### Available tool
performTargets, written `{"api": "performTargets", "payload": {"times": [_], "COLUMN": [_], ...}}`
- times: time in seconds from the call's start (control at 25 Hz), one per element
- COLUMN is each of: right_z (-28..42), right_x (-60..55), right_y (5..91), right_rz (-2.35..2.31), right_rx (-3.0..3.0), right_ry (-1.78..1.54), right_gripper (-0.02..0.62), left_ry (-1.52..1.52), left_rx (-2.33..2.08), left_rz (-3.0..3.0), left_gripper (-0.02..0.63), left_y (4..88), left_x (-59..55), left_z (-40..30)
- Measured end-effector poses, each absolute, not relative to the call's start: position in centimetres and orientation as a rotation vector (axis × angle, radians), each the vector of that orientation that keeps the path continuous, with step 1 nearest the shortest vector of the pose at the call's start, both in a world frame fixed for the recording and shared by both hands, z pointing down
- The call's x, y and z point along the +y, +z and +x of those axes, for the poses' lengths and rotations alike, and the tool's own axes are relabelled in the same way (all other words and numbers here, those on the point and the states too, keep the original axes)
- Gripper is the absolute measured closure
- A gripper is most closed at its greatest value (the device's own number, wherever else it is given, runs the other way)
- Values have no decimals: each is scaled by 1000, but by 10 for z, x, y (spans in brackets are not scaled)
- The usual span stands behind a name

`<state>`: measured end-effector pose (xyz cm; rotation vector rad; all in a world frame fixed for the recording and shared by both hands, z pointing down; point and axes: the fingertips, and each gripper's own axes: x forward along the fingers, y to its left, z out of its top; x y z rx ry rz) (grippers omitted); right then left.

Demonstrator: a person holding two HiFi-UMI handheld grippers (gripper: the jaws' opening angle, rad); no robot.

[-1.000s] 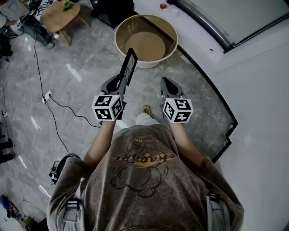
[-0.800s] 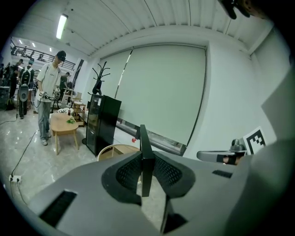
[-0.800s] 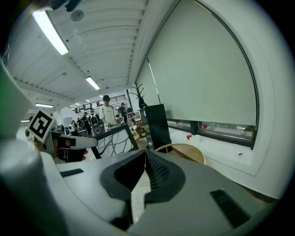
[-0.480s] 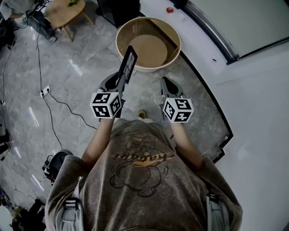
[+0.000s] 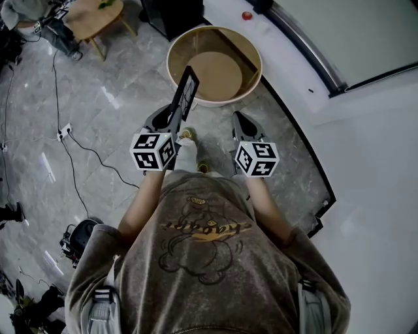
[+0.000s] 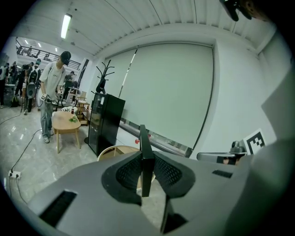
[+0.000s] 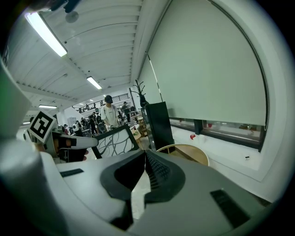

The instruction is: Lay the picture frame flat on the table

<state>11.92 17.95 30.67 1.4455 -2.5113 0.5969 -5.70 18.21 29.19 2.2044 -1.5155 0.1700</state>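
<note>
The grey tiled floor [image 5: 111, 98] carries a round surface [image 5: 219, 68] with a raised rim and a tan top. A black cabinet [image 5: 171, 14] stands just behind the round surface, and a small wooden table [image 5: 91, 16] stands behind and left of it. A power strip [image 5: 63, 134] and its cable [image 5: 98, 155] lie well left of it.

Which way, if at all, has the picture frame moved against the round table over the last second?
Yes. The picture frame has edged forward toward the round table, its top now overlapping more of the near rim.
</note>
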Motion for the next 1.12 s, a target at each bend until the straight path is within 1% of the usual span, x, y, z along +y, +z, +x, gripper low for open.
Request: {"api": "performTargets", "payload": {"times": [0.64,1.12], "right_z": [112,99], "right_x": [87,-9], "right_y": [323,327], "right_rz": [1472,1503], "right_rx": [-2478,-2433], "right_ry": [622,661], "right_gripper": [577,577], "left_ry": [165,192], "left_rx": [-1475,-1402], "left_rz": [2198,2194], "left_gripper": [523,523], "left_y": [307,315], "left_x": [83,-20], "left_z": [-66,-75]}}
